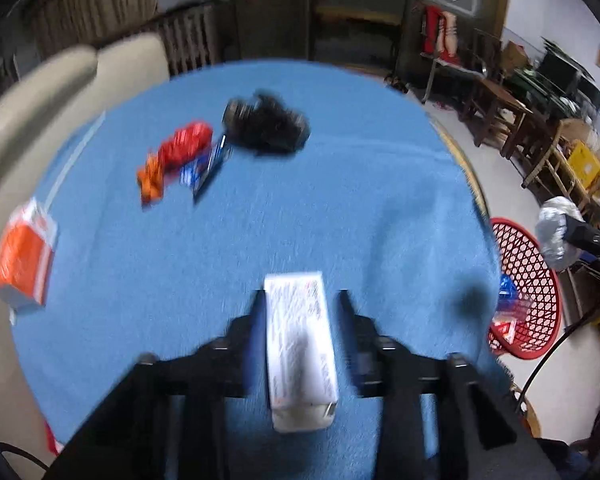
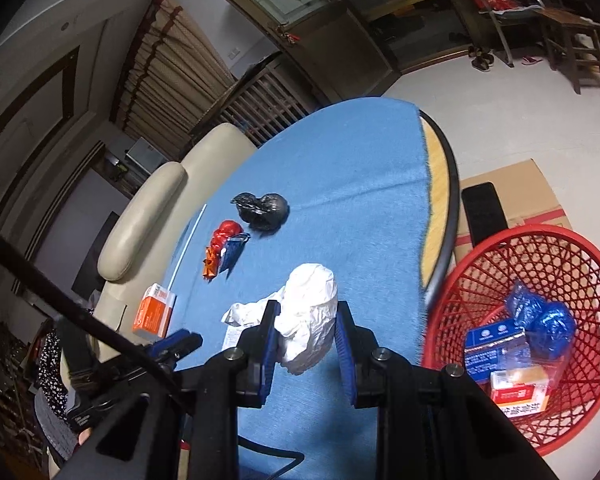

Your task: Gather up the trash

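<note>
We use the red basket [image 2: 540, 320] as our marker; it sits on the floor just past the right edge of the blue table [image 2: 340, 168].

Our right gripper [image 2: 308, 344] has its jaws squeezed in on a crumpled white paper ball [image 2: 312, 320]. The ball sits up between the two fingers, above the table. The basket is right beside it, toward the right, so this hand is the nearer one. We think it only needs to swing across the table edge and let go.

Our left gripper [image 1: 300, 320] has a white box [image 1: 300, 348] between its jaws. The box lies long-ways, pointing the same way as the fingers. The picture is blurry, and there seems to be a little gap on the right side, so we cannot tell if the jaws really press on it. From here the basket [image 1: 528, 280] lies off to the right too, but farther.

Farther from the basket lie a black bag [image 2: 262, 210], a red wrapper [image 2: 222, 240] and an orange box [image 2: 154, 316].
</note>
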Motion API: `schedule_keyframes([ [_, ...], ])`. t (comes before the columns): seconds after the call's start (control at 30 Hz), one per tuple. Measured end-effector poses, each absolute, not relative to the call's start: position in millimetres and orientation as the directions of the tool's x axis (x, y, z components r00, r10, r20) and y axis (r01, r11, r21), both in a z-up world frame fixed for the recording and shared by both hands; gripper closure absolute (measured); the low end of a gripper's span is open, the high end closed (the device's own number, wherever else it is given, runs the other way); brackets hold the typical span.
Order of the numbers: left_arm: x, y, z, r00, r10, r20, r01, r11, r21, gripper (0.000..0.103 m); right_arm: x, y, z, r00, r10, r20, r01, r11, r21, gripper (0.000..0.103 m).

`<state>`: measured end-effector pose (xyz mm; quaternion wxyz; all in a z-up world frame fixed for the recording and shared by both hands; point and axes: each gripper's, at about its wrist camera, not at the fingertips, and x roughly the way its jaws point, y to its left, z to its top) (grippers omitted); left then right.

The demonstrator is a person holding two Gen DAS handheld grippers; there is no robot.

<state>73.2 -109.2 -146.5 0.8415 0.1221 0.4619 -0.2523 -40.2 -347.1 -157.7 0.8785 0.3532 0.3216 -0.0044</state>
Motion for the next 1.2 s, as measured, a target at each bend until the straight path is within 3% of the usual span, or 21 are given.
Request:
schedule_keyframes([
  [0.03,75,-105,-152,0.435,-0.309,-0.846,0.524,0.851,-0.041,0.043,-41,-349,-160,0.792,0.217,-0.571,0.24,0.749,0.618,0.074],
  [0.07,75,-103,-155,0.429,-0.304,-0.851,0.515,0.856,-0.046,0.041,-42,-350,-163,0.788,0.214,-0.577,0.248,0.747,0.617,0.074],
  [0.37,81,-106,-199,0.336,-0.256,-0.906,0.475,0.877,-0.071,0.038,-36,-345,-172,0.774,0.225,-0.592,0.25,0.75,0.612,0.074],
  [0.47,79,-107,-199,0.351,-0.276,-0.895,0.483,0.872,-0.079,0.043,-36,-344,-170,0.775,0.226,-0.591,0.245,0.754,0.609,0.074],
  [0.53,78,-108,-198,0.354,-0.286,-0.891,0.49,0.868,-0.084,0.056,-37,-344,-170,0.776,0.225,-0.589,0.245,0.753,0.611,0.074],
  [0.77,73,-117,-190,0.371,-0.293,-0.881,0.509,0.858,-0.071,0.056,-38,-344,-170,0.78,0.225,-0.584,0.244,0.751,0.614,0.074],
  [1.2,32,-168,-120,0.546,-0.302,-0.781,0.6,0.792,0.113,0.056,-54,-360,-161,0.81,0.196,-0.552,0.246,0.742,0.624,0.074],
])
